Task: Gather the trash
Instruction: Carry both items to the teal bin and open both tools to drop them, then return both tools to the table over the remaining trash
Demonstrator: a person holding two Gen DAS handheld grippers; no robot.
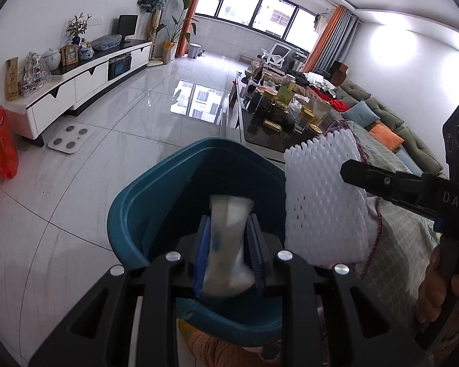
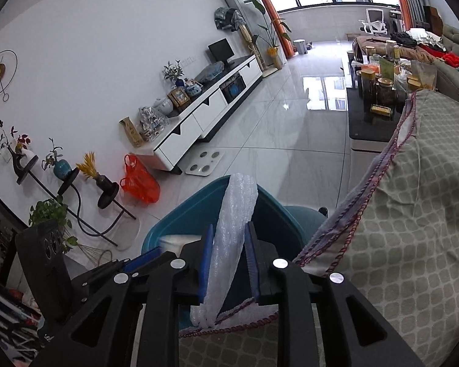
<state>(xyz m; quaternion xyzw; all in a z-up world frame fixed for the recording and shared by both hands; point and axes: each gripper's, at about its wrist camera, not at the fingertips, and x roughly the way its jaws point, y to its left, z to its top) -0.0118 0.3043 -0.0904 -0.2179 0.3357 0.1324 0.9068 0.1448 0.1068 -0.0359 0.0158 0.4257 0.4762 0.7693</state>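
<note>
A teal trash bin (image 1: 122, 208) stands on the floor right below both grippers. My left gripper (image 1: 229, 218) hangs over its mouth with a white wrapper (image 1: 229, 244) between the blue pads; the wrapper looks blurred and loose, not pinched. From the right a black finger (image 1: 382, 180) of the other gripper crosses a white foam net sheet (image 1: 321, 198). In the right wrist view my right gripper (image 2: 230, 226) is over the bin (image 2: 180, 214). The foam net (image 2: 238, 202) stands between its pads, with a dark gap at the right pad.
A checked grey-green cloth (image 2: 413, 214) covers the seat beside the bin, and a hand (image 1: 434, 290) holds the right tool. A dark coffee table (image 1: 260, 134) crowded with jars stands beyond the bin. The TV cabinet (image 1: 76, 88), a scale (image 1: 70, 137) and an orange bag (image 1: 0, 150) are at left.
</note>
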